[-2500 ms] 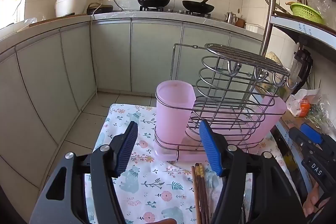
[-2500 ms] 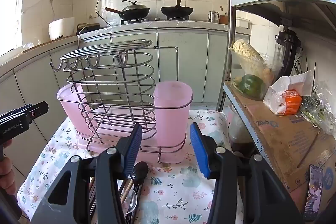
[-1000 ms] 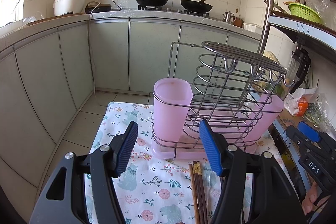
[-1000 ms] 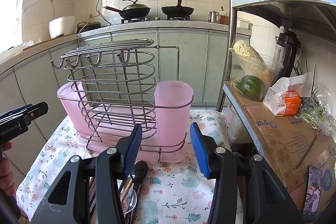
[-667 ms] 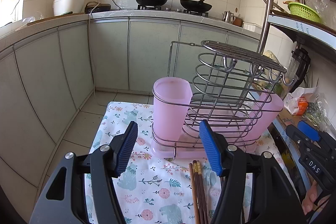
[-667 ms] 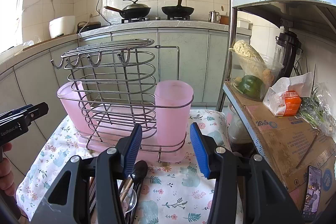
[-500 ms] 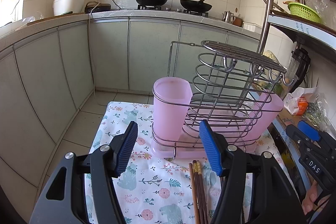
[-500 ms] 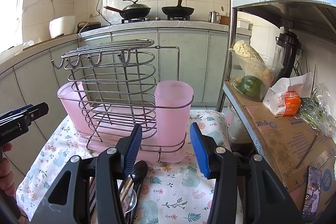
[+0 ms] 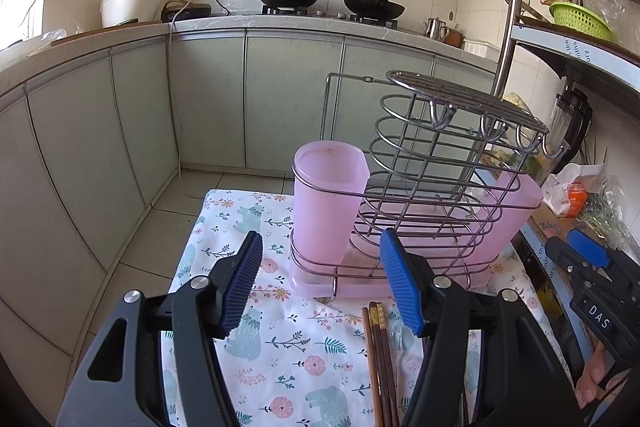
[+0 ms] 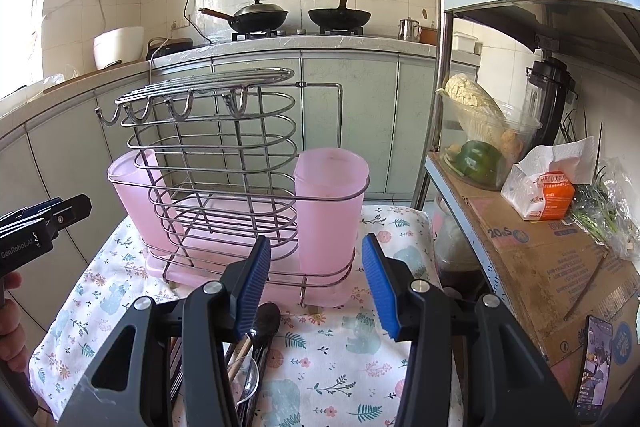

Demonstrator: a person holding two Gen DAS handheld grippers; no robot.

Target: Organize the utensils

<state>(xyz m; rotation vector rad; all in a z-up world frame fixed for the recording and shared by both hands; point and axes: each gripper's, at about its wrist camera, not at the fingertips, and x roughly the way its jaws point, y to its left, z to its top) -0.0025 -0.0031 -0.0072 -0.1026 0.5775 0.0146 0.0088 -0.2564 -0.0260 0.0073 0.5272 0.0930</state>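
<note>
A floral cloth (image 9: pixel 280 355) covers the tabletop, carrying a wire rack (image 10: pixel 224 163) on a pink tray (image 10: pixel 224 275), chopsticks (image 9: pixel 380 359) and spoons (image 10: pixel 256 339).

Left wrist view looks forward between the parted fingers of the left tongs (image 9: pixel 320 283), low over the flowered cloth (image 9: pixel 280 347), facing the wire rack (image 9: pixel 432 187) close ahead and rightward. Right wrist view looks likewise along the right tongs (image 10: pixel 316 279), rack (image 10: pixel 224 167) close ahead and leftward. Both share rack, cloth, and the far stove counter (image 9: pixel 280 23).
</note>
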